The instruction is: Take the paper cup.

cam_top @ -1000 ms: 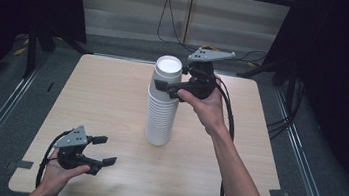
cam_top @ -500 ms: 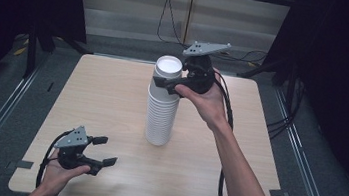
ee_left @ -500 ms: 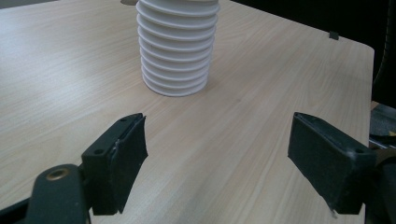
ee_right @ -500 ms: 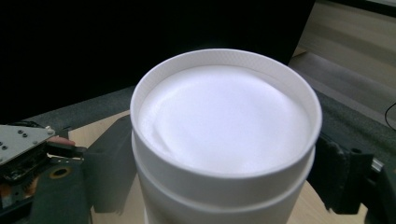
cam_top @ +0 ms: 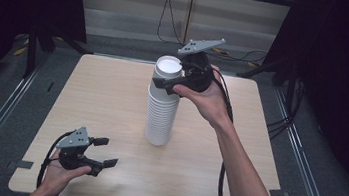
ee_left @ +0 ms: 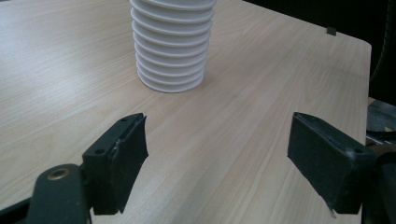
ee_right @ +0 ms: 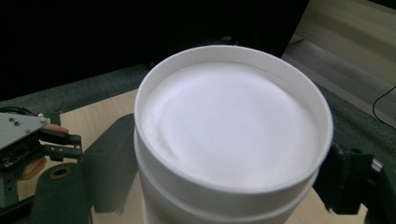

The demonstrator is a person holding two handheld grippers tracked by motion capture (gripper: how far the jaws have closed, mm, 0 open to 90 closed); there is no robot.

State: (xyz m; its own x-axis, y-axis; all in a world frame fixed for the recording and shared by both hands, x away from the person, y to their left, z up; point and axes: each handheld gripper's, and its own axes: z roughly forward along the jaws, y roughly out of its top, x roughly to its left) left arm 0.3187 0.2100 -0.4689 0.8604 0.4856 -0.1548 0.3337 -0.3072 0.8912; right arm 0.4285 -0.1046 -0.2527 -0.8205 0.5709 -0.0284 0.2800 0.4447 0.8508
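**Top cup gripped at stack, lift not yet made**

Cup stack [cam_top: 162, 109] stood upright mid-worktop [cam_top: 112, 95], white cups nested rim over rim. Right gripper [cam_top: 170, 83] sat at the top of it, jaws either side of the top cup [ee_right: 232, 135], just under its rim. In the right gripper view the cup filled the space between the jaws, both of them against its wall, so I read that as a pinch on the top cup. That cup was nested on the one below, not visibly raised.

Left gripper [cam_top: 104, 152] was held low over the near edge of the worktop, well apart from the stack. Jaws spread, nothing between them, bare wood in the gap; the base of the stack lay ahead of and beyond them in the left gripper view.

Step in hand, as I judge it: separating the top cup from the stack.

Next move calls for:
- a straight pull up along the stack axis, no tilt
- light grip: a thin wall would dent under squeeze
- watch for the second cup riding up with it; the left jaws could steady the lower stack.
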